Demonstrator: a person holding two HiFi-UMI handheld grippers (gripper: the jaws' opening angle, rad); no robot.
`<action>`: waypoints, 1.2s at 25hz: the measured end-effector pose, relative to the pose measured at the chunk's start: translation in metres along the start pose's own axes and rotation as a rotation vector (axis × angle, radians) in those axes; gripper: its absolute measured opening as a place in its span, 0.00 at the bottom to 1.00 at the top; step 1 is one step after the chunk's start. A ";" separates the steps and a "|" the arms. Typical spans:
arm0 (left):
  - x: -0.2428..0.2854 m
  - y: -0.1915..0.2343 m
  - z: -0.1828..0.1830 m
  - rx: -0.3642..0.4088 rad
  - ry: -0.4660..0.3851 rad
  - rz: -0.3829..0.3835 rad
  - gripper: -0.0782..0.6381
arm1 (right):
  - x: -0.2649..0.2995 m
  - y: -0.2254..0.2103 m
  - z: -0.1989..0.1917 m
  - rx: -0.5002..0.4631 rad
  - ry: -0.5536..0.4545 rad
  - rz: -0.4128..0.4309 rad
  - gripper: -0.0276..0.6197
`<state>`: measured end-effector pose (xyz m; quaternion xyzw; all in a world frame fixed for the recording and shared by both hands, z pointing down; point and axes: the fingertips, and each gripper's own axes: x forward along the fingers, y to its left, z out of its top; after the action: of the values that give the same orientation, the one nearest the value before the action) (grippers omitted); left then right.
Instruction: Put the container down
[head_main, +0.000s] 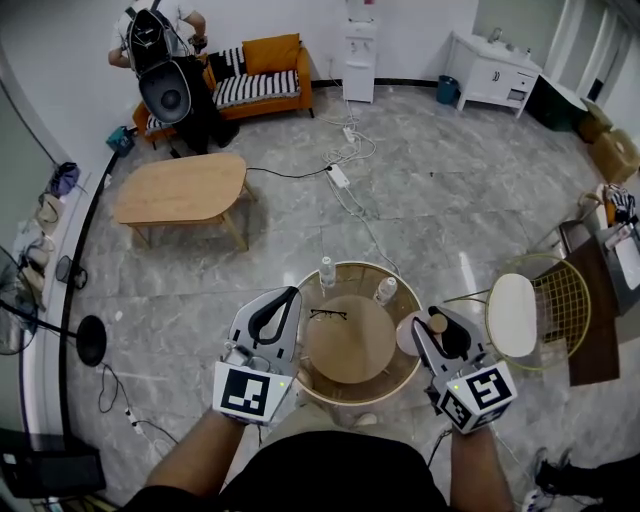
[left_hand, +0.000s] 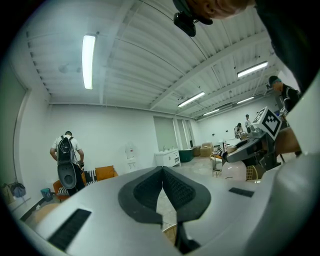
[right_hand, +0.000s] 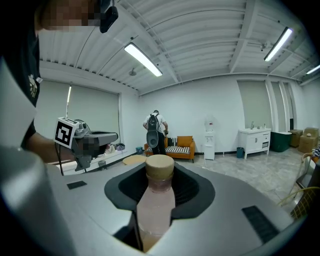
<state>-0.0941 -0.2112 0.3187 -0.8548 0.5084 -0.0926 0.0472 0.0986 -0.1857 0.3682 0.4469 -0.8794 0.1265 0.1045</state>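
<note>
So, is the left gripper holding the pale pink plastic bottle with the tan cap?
No, the left gripper is shut on nothing; the pale pink bottle is clamped in the right gripper.

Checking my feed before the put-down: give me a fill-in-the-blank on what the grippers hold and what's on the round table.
1. The right gripper is shut on a pink ___ with a tan cap.
2. The left gripper, jaws together, holds ___.
3. A pair of ___ lies on the round table.
Missing words: bottle; nothing; glasses.
</note>
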 end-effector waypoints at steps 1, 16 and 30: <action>0.000 -0.002 -0.002 0.002 0.003 -0.006 0.13 | 0.001 0.001 -0.002 -0.004 -0.001 0.007 0.26; -0.010 -0.019 -0.027 0.013 0.031 -0.007 0.13 | 0.015 0.004 -0.040 0.021 0.067 0.018 0.26; -0.011 -0.026 -0.050 0.001 0.064 -0.002 0.13 | 0.027 0.000 -0.087 0.032 0.135 0.030 0.26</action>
<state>-0.0870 -0.1884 0.3707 -0.8518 0.5090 -0.1203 0.0312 0.0892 -0.1792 0.4583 0.4259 -0.8747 0.1719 0.1544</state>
